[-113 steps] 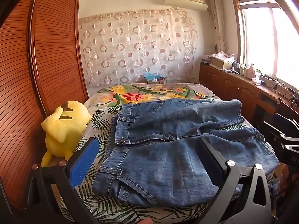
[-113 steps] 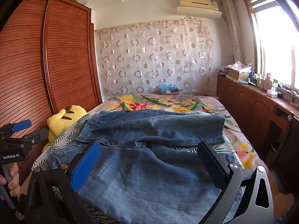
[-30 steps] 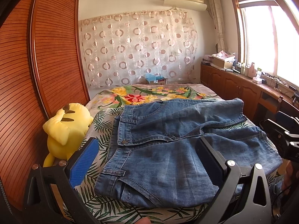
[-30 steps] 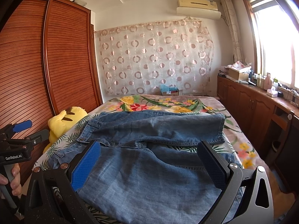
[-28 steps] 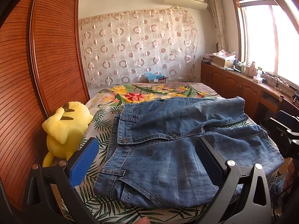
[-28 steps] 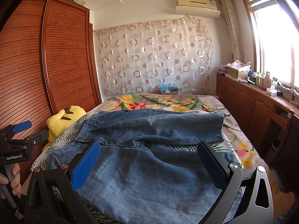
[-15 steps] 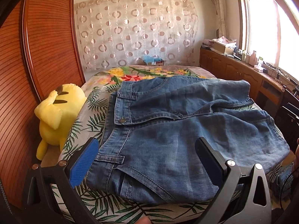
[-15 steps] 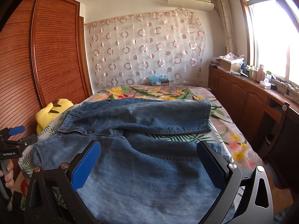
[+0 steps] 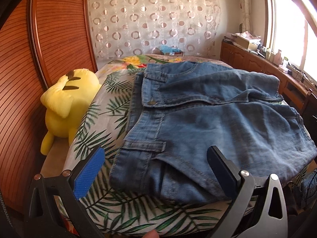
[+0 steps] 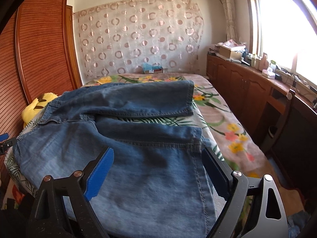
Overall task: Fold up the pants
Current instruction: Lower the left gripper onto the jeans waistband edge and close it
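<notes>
Nearest the left camera, the left gripper [image 9: 156, 168] is hovering with jaws spread wide and grasping nothing, just above the near waistband corner of the pants [image 9: 208, 119]. In the right view, the right gripper [image 10: 156, 170] is likewise hanging released and empty over the near leg's hem.

The pants are lying flat across the near end of the bed [image 9: 103, 107], waist to the left, legs pointing right, with the far leg sitting slightly apart from the near one, so a strip of leafy bedsheet is showing between them.

To fold well, each gripper is probably needing to come down onto a near edge and pinch all the denim layers together, then carry both corners evenly toward the far leg so the edges line up.

Farther left, a yellow plush toy [image 9: 67, 103] is resting beside the bed, against the wardrobe [image 9: 49, 39].
</notes>
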